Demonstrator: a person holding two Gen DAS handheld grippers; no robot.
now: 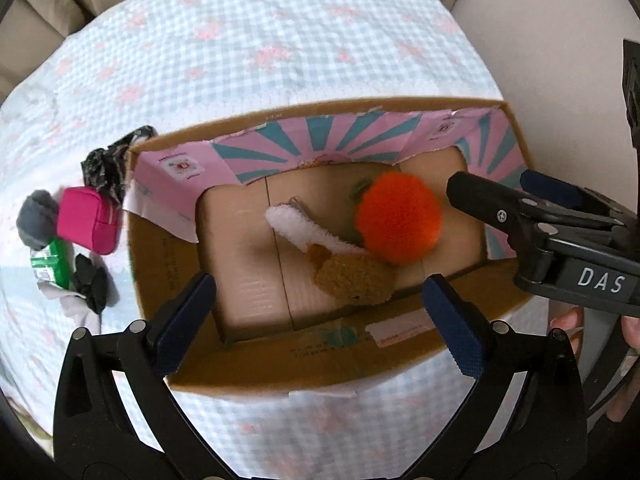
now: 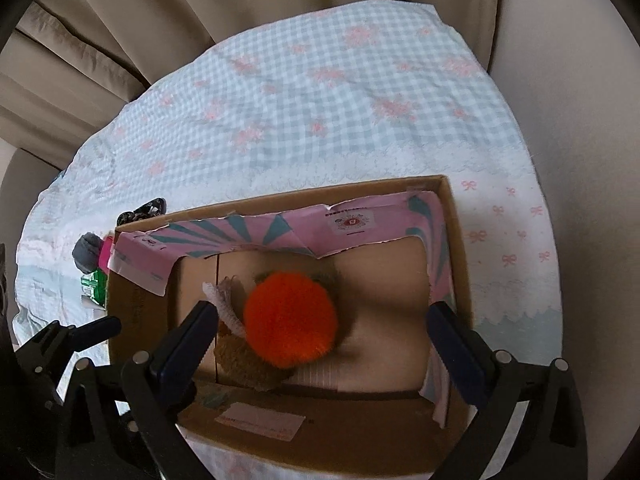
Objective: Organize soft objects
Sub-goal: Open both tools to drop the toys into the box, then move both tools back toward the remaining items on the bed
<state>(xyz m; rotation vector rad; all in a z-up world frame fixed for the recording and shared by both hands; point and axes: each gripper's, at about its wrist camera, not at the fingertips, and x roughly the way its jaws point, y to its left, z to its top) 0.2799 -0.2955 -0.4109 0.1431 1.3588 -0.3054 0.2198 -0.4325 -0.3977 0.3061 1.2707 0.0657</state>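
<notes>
1. checked bedspread [image 1: 280, 48] with beige curtains [image 2: 100, 40] behind makes a soft work surface.
2. box [image 1: 280, 364] sits near, likely the sorting bin: orange pompom [image 1: 398, 218], white cloth [image 1: 296, 228], brown plush [image 1: 354, 278] already inside.
3. pink pouch [image 1: 86, 220], socks [image 1: 36, 218] and other bits wait left of it.
4. left gripper [image 1: 320, 308] and right gripper [image 2: 322, 322] hover over the box, both spread wide, empty.

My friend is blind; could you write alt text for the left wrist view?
An open cardboard box on a checked bedspread holds an orange plush ball, a brown plush toy and a white fluffy piece. Two open grippers hover above.
</notes>
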